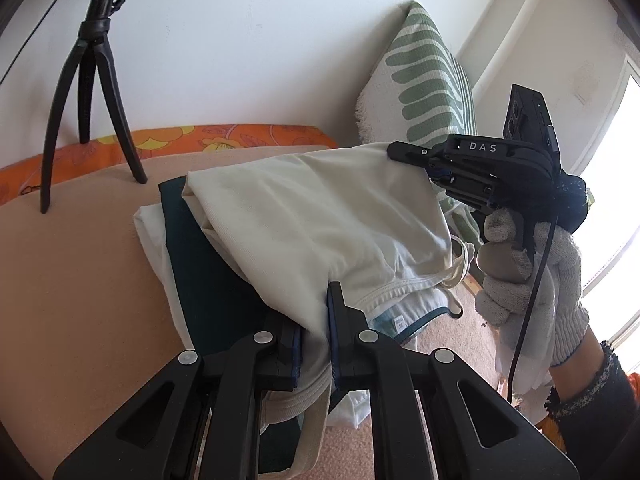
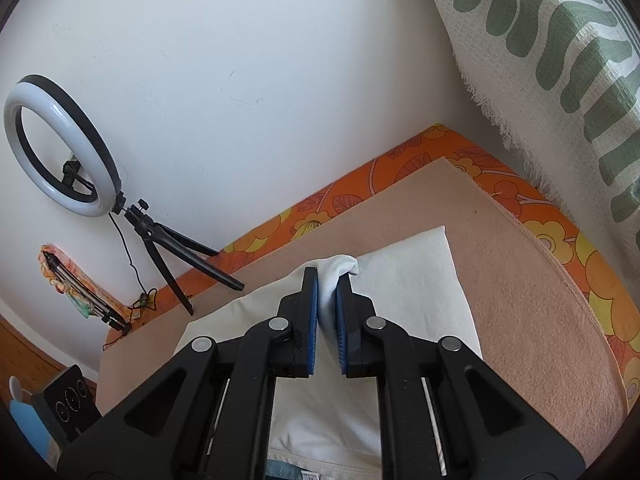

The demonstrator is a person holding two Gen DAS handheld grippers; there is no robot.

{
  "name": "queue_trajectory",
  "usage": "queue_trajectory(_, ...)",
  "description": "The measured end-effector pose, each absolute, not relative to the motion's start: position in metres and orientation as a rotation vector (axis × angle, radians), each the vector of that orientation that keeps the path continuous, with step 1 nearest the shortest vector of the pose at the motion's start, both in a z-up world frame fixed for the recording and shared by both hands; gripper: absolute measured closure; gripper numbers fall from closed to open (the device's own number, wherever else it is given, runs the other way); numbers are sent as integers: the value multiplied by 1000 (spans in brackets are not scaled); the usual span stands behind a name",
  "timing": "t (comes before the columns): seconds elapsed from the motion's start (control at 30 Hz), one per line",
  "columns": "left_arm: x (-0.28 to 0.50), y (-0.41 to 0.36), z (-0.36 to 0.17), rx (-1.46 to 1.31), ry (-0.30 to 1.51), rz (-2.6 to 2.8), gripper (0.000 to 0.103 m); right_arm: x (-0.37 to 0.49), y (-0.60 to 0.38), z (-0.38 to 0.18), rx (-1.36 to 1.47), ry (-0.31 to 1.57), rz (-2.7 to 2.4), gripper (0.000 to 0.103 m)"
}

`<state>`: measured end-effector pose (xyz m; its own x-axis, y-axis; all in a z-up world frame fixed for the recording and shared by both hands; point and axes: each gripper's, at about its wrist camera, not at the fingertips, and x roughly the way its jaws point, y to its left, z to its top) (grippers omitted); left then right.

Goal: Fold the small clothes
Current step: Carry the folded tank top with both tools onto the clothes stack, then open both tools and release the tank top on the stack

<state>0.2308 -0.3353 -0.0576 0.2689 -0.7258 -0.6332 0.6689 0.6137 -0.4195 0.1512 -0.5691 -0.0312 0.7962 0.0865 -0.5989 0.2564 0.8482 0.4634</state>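
A cream garment [image 1: 320, 216] hangs stretched between my two grippers above a pile of folded clothes: a dark teal piece [image 1: 204, 280] and a white piece [image 1: 150, 224] on the peach blanket [image 1: 72, 280]. My left gripper [image 1: 316, 320] is shut on the garment's near edge. My right gripper [image 1: 404, 152] is shut on its far corner, held by a gloved hand [image 1: 528, 280]. In the right wrist view my right gripper [image 2: 327, 280] pinches a bunch of the cream garment [image 2: 336, 268], with a folded white piece [image 2: 416, 276] lying below.
A black tripod [image 1: 88, 100] stands on the blanket at the back left; it carries a ring light [image 2: 60, 148]. A green-striped cushion [image 1: 424, 76] leans against the wall at the right. An orange flowered sheet [image 2: 400, 168] borders the blanket. A bright window [image 1: 612, 200] is at the far right.
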Motion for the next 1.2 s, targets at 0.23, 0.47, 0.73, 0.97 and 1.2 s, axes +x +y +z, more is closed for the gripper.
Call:
queue_trajectory(0.23, 224, -332, -56, -16, 916, -900, 88, 165, -569, -48, 490, 715, -180, 94)
queue_trajectory(0.47, 214, -323, -47, 39, 920, -840, 66, 166, -566, -48, 396, 760, -304, 76)
queue_trajectory(0.73, 198, -307, -30, 80, 864, -760, 40, 147, -561, -33, 393, 742, -311, 52)
queue_trajectory(0.97, 182, -291, -10, 77, 832, -712, 26, 120, -544, -17, 363, 716, -313, 41)
queue_trajectory(1.2, 155, -270, 16, 85, 751, -699, 24, 91, -516, 4, 306, 679, -331, 22)
